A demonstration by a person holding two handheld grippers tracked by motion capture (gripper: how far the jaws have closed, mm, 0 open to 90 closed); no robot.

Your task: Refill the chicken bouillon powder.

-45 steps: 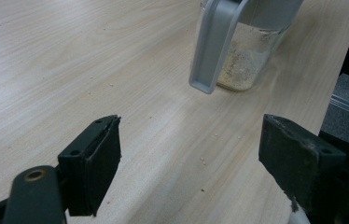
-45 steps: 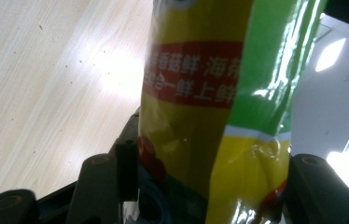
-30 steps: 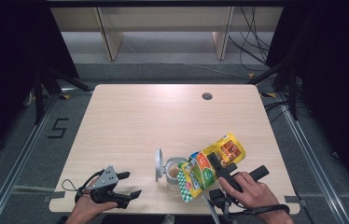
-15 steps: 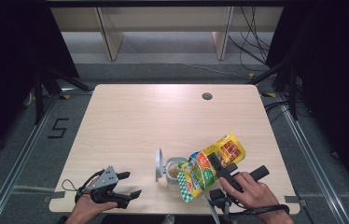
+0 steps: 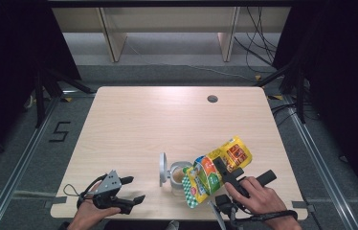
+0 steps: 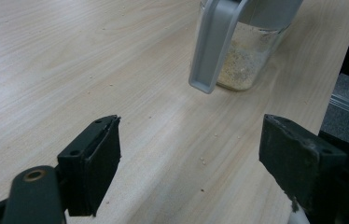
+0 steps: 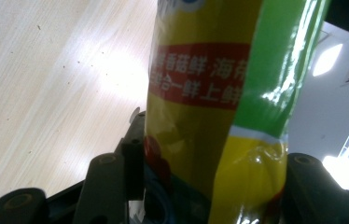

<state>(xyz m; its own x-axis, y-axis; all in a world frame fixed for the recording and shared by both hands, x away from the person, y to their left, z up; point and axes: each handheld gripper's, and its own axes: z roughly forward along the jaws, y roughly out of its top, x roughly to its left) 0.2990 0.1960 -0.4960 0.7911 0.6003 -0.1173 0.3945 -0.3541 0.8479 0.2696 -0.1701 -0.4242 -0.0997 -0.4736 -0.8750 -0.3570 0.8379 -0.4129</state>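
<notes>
Pouch (image 5: 218, 170): glossy foil packet, yellow and green with a red band of white print, checked green-and-white end. Held tilted over the jar (image 5: 179, 175), checked end lowest at the jar's mouth. Right gripper (image 5: 227, 173): jaws clamped on the pouch's middle, wall pinched between them.

Jar: clear, pale crumbs at the bottom, grey flip lid (image 5: 162, 168) standing open; near the front edge of the counter (image 5: 167, 120).

Left gripper (image 5: 131, 189): left of the jar, well apart from it, jaws wide with nothing between them.
</notes>
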